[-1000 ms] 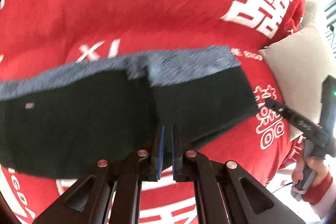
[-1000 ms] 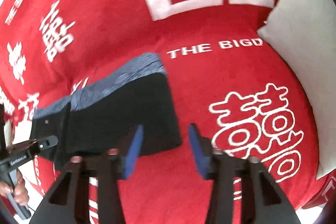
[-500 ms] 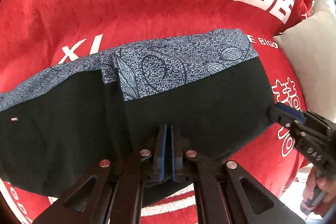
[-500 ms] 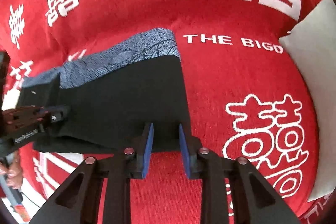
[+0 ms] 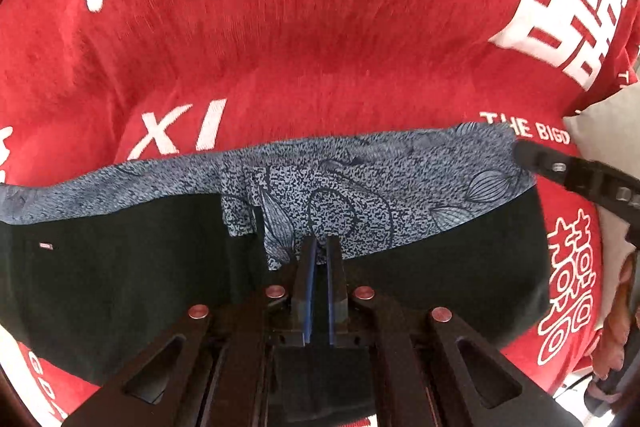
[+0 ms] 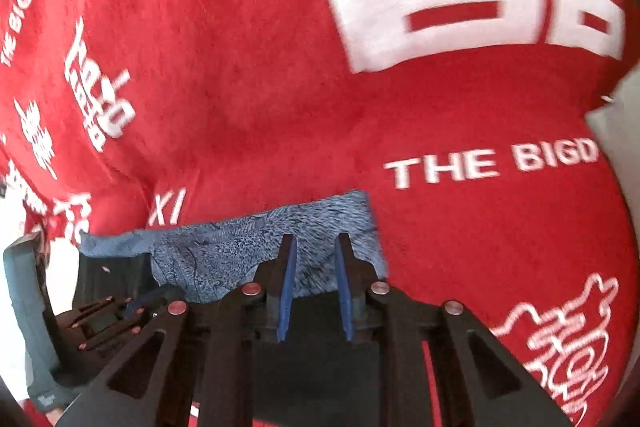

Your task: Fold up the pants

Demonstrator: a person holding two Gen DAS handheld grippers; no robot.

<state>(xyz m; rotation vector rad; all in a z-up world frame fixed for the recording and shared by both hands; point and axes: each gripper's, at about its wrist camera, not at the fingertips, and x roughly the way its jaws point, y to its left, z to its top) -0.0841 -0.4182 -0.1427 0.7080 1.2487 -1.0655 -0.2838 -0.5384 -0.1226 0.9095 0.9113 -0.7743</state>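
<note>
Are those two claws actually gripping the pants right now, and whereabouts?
The left gripper is pinched on the pants at their near black edge. The right gripper looks open, its hold unclear.

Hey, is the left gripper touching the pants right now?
Touching. In the left wrist view the left gripper has its jaws nearly shut, with the dark pants fabric running between the blue pads.

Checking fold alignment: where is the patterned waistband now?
In the left wrist view, the patterned waistband runs along the pants' far edge, below the blanket's "XI" lettering.
</note>
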